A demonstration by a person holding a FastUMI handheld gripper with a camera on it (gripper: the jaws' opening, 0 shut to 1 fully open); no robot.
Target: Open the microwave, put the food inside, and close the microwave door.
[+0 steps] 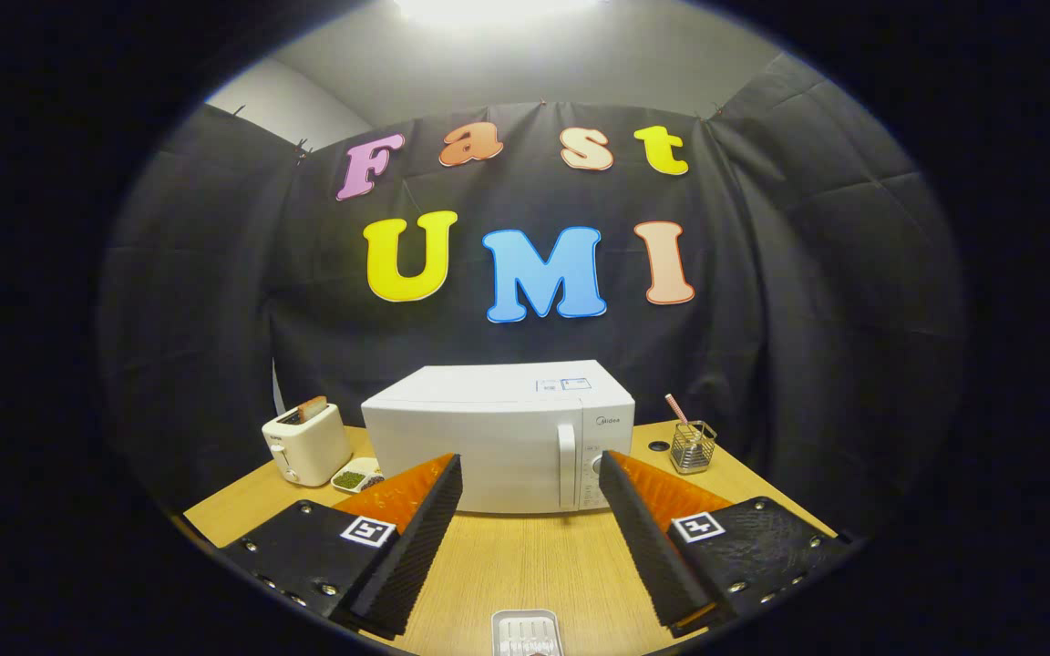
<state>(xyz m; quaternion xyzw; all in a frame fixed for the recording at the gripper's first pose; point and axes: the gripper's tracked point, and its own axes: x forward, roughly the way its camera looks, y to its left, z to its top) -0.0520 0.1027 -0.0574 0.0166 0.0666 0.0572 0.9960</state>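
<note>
Gripper [530,469] fingers spread wide, holding nothing. One microwave [498,433] beyond the fingertips, door shut, handle [566,465] on its right side. One food tray [527,633] on the table [525,556] between the fingers, close in. Left of the microwave: one toaster [306,444], one small dish [356,476]. Right: one wire holder [693,446]. Nothing between fingers and door.

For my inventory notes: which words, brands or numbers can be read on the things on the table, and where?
Microwave, brand mark above the dials: too small to read.
Microwave top, two stickers: blurred.
Toaster: no text to be seen.
Gripper, open and empty, microwave beyond its fingers: square pattern tags, no words.
</note>
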